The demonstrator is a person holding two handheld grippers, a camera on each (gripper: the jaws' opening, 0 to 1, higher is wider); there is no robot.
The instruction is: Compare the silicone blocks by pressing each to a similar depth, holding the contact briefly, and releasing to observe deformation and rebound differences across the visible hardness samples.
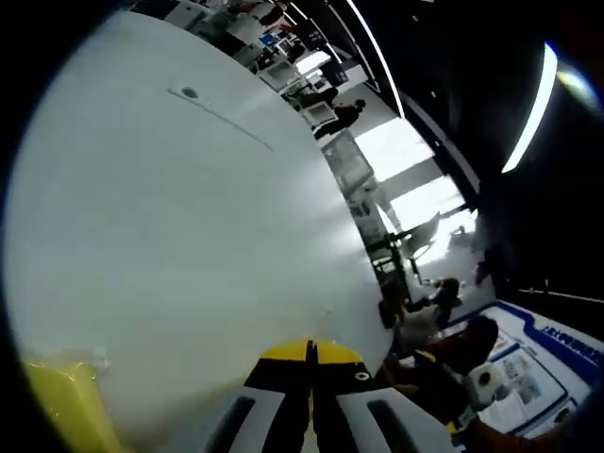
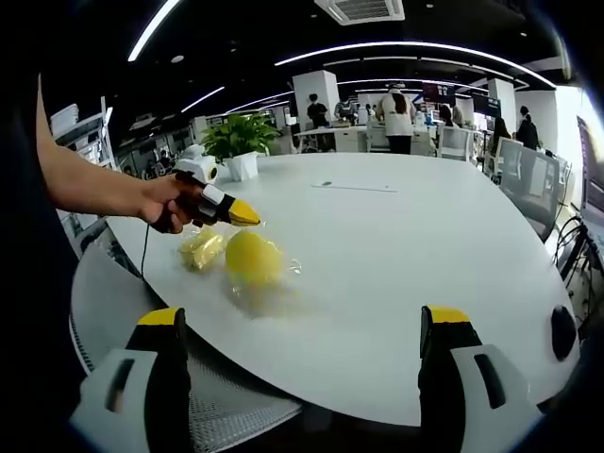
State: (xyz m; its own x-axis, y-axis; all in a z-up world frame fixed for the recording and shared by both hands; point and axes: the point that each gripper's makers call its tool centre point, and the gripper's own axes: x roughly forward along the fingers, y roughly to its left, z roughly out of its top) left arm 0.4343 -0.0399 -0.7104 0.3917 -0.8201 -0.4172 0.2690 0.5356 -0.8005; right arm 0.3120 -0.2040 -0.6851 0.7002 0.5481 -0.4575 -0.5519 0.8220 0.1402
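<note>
Two yellow silicone samples in clear wrap lie on the white round table [image 2: 396, 245]: a rounded bright yellow block [image 2: 253, 257] and a smaller, paler block [image 2: 201, 250] to its left. A person's hand holds my left gripper [image 2: 243, 216] just above and behind them, its yellow-tipped jaws together with nothing between them, apart from the blocks. In the left gripper view my left gripper [image 1: 310, 351] points over bare tabletop, and a yellow sample [image 1: 57, 406] sits at the lower left. My right gripper [image 2: 304, 326] stands wide open at the near table edge, well short of the blocks.
A grey mesh chair [image 2: 217, 401] sits under the near table edge. A potted plant [image 2: 241, 137] stands at the table's far left. A thin flat item [image 2: 354, 186] lies far across the table. People and desks fill the office behind.
</note>
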